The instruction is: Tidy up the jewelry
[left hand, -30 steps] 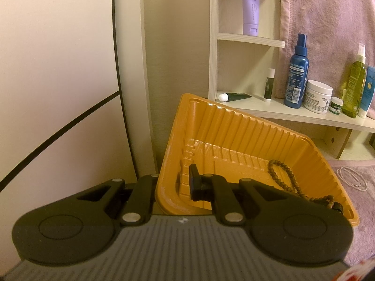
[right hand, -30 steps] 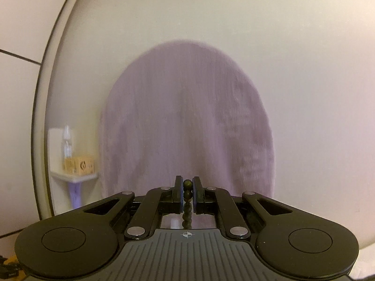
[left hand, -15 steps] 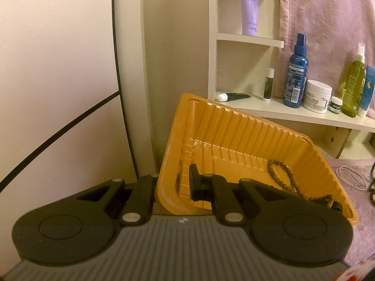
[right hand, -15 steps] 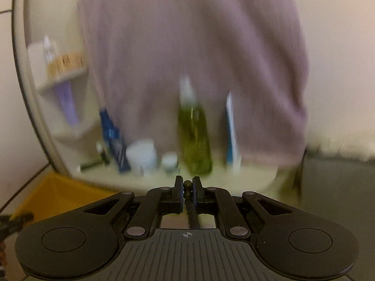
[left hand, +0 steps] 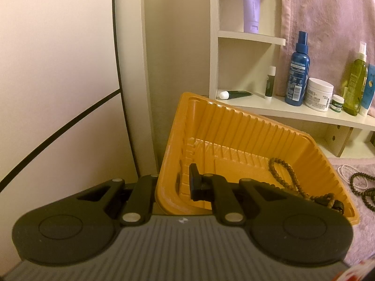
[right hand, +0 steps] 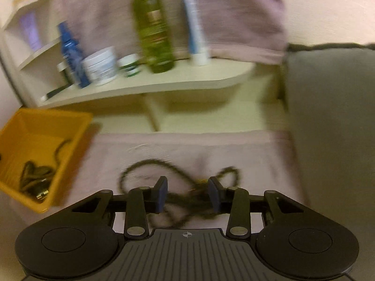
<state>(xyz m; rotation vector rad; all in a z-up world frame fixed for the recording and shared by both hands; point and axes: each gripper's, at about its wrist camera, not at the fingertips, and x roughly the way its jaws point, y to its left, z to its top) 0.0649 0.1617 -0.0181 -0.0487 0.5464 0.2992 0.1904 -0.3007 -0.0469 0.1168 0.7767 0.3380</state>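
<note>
My left gripper [left hand: 172, 182] is shut on the near wall of a tilted orange tray [left hand: 234, 126], one finger outside and one inside. A brown bead strand [left hand: 283, 175] lies in the tray. In the right wrist view my right gripper [right hand: 187, 192] hangs low over a pink cloth [right hand: 234, 149], and its jaws are opening. A dark bead necklace [right hand: 145, 164] sprawls on the cloth, partly between the jaws, and the pads do not press it. The orange tray [right hand: 70, 145] sits to the left of it. This view is blurred.
A pale shelf [left hand: 293, 112] behind the tray carries a blue spray bottle [left hand: 297, 70], a white cream jar [left hand: 317, 94] and a green bottle [right hand: 152, 32]. A pearl strand [left hand: 344, 171] lies on the cloth. A grey cushion [right hand: 332, 128] rises on the right.
My right gripper dropped and tipped from facing the wall to facing the cloth. Its jaws parted and the bead strand it pinched now lies on the cloth. The left gripper kept still.
</note>
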